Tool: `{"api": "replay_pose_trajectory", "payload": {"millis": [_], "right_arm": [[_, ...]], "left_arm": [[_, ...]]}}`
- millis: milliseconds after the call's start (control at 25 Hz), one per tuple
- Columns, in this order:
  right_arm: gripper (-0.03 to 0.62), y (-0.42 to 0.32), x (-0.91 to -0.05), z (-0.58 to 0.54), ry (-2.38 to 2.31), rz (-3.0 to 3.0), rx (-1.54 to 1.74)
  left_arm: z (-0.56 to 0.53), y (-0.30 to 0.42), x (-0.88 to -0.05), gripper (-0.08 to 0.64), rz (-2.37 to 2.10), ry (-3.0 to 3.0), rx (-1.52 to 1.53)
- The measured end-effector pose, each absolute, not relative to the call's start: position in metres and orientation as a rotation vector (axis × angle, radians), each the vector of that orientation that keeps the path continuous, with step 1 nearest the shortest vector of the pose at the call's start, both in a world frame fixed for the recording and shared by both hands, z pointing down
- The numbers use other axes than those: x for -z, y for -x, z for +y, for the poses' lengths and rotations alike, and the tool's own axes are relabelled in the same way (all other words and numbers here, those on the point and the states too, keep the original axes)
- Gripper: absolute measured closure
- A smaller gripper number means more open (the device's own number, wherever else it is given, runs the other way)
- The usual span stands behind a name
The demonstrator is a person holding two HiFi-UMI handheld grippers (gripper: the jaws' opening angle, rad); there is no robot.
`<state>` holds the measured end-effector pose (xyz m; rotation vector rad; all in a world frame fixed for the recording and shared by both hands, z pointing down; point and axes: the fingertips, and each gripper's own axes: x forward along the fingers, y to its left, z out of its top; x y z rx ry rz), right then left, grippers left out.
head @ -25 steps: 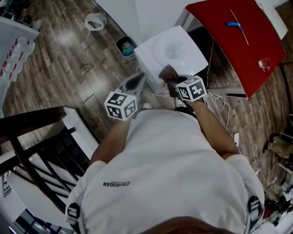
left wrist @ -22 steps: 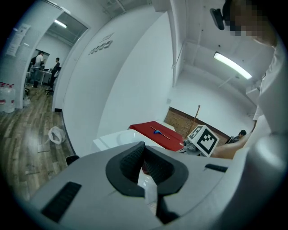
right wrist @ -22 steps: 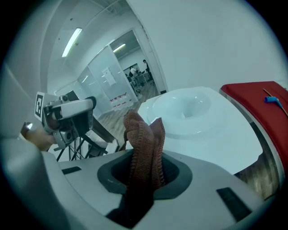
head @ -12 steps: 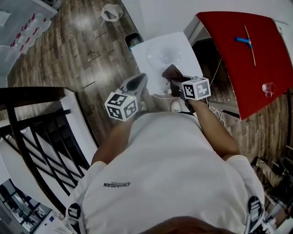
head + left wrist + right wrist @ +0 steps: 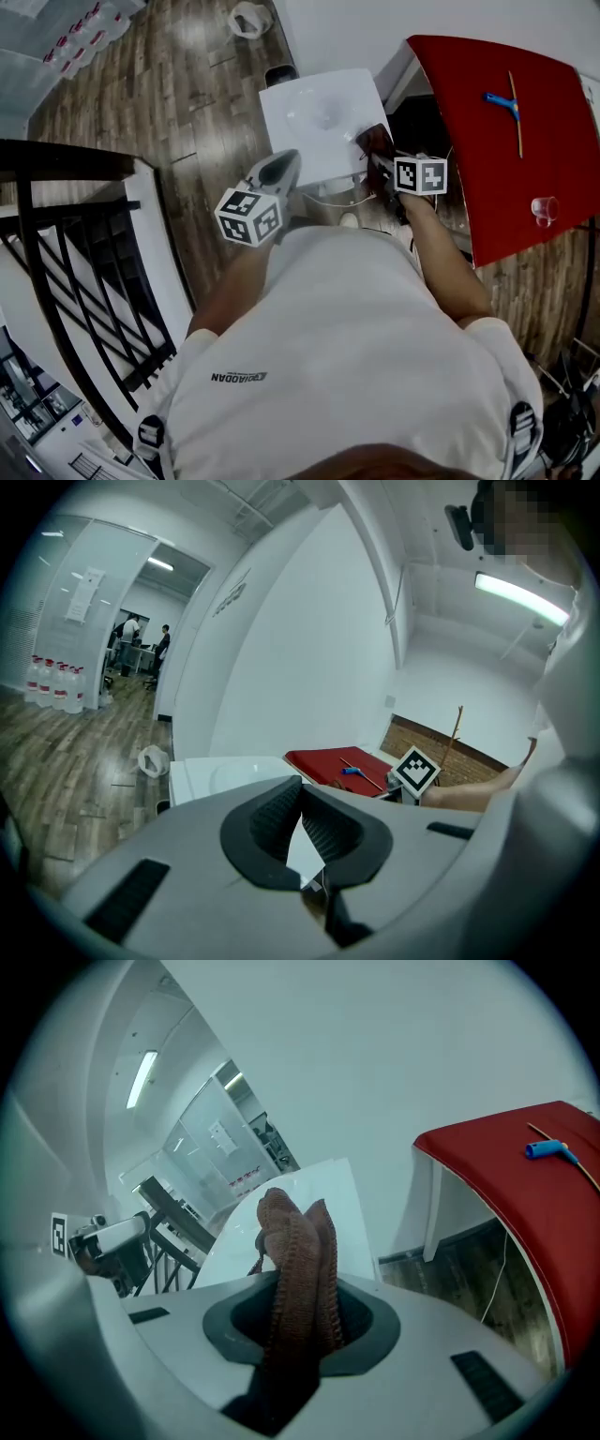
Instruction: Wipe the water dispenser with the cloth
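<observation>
Cloth [image 5: 377, 141], brown and bunched, lies against the right edge of the water dispenser [image 5: 314, 112] top; half a second ago it was nearer the middle of the dispenser's near edge. The right gripper [image 5: 380, 161] has moved with it, and its jaws are pinching the cloth, which stands up in folds between them in the right gripper view. The left gripper [image 5: 279, 169] has stayed at the dispenser's near left corner, just off its top. Its jaws are pressed together at the tips with nothing between them; only a sliver of white shows behind them.

A dark bin [image 5: 281, 73] stands on the floor against the far left corner of the dispenser; what it holds cannot be made out. Farther out from that corner lies a white bag [image 5: 248, 19], its mouth open. To the right of the dispenser is a red worktop [image 5: 506, 122] with a blue tool [image 5: 502, 101] on it and, well apart from the tool near the worktop's edge, a clear cup [image 5: 544, 208] that looks empty.
</observation>
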<state>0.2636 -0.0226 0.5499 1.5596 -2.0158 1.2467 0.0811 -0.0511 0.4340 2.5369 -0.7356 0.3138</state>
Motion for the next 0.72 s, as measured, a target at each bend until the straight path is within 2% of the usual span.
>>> {"api": "replay_pose_trajectory", "payload": {"millis": [720], "right_arm": [[0.506,-0.33,-0.56,-0.02,-1.651,-1.984,-1.252]], "left_arm": [[-0.017,-0.052,-0.437,0.563,-0.945,-2.463,-0.3]]}}
